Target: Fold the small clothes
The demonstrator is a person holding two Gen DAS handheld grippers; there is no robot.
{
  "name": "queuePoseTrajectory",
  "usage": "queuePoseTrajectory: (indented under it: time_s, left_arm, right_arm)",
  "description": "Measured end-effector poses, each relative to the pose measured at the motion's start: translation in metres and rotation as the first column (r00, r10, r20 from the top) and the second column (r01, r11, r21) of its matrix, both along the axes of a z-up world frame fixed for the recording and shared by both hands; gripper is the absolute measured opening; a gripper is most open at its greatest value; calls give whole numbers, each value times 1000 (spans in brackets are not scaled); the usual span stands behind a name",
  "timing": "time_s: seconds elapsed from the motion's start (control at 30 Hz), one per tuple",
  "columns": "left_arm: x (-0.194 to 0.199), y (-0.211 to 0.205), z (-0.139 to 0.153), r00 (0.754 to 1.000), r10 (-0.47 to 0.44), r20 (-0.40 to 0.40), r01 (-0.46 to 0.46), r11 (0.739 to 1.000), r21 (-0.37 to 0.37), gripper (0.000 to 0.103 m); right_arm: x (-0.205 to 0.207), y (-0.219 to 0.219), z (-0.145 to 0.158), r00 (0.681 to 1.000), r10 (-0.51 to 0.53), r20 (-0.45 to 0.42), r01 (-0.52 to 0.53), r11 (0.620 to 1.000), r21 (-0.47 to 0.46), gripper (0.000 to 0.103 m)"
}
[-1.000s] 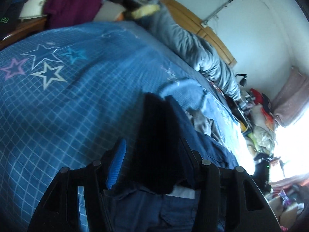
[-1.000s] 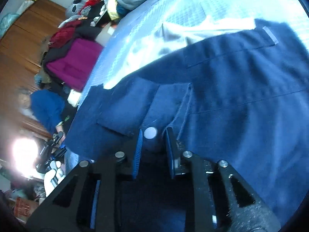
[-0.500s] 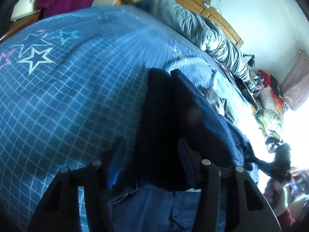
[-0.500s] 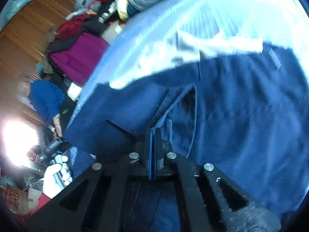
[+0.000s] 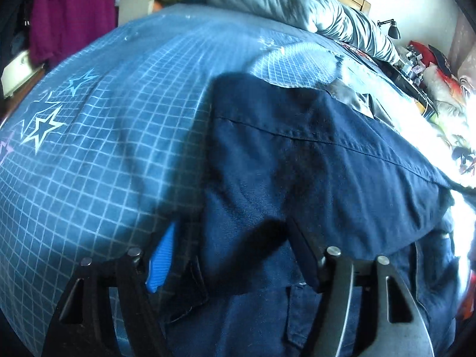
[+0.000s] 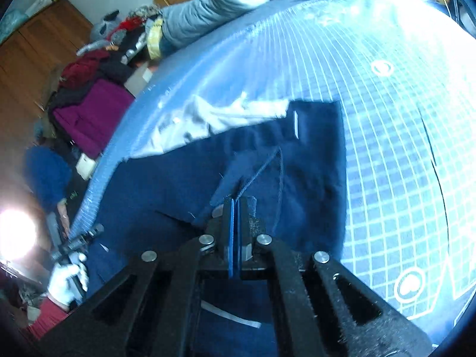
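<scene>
Pinching: right gripper (image 6: 237, 205) has its fingers (image 6: 228, 232) pressed together on a raised ridge of the navy shorts (image 6: 184, 184), blue pads closed flat with only cloth between them.
Left side: left gripper (image 5: 235, 255) stands wide apart, its fingers (image 5: 162, 260) straddling a thick folded edge of the shorts (image 5: 312, 160); cloth lies between the fingers, but neither pad is squeezing it.
Fabric at the right fingers: a seam line runs up and away from the pinch, and the cloth lifts there into a small tent while the rest lies flat.
Fabric at the left fingers: a doubled layer lies over another, a stitched seam crosses it from left to right, and a pocket flap shows just below the fingertips.
Where the garment lies: spread on the bed (image 6: 401, 154), on a blue cover with a white grid and star prints (image 5: 41, 128).
Look of the garment: dark navy, woven, with a pale lining (image 6: 208, 119) turned out along the far edge and a belt loop near the far corner.
Beyond the bed: a grey duvet (image 5: 285, 0) bunched at the head end, a magenta garment (image 6: 89, 119) off the far side.
Also in the right view: a gloved hand (image 6: 67, 279) at the lower left edge holding something dark.
</scene>
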State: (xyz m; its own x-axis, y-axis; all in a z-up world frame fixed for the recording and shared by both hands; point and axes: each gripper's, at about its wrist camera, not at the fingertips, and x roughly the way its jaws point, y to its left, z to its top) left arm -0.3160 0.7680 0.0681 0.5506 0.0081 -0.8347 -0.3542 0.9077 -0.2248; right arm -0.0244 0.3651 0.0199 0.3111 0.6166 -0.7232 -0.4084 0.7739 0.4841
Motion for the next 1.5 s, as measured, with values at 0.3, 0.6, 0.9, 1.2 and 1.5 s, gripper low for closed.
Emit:
queuePoseTrajectory:
  time_s: [0.3,0.6,0.9,1.2,1.5]
  left_arm:
    - [-17,12,24,1000,16,16,-15,994,-106,62]
    - [-177,47,88,977,101,188,-34,944,-329,67]
    - [-310,19,52,993,64,97,-6,862,-508,71]
    - [-321,-23,-5,999,-47,13,45,793,-608,71]
    - [-309,-40,-8,993,-120,-13,90,810,-580,70]
  right_arm:
    - [-10,-20,10,999,44,-4,-44,999,-22,28]
    - [-110,-102,45,997,52,-50,-52,999,-7,50]
    - [-222,-133,10,965,111,-239,-131,989,-68,53]
    - [-283,-114,-23,915,216,-341,-281,948,-152,60]
    - [-282,-100,-34,934,200,-296,-264,945,-195,60]
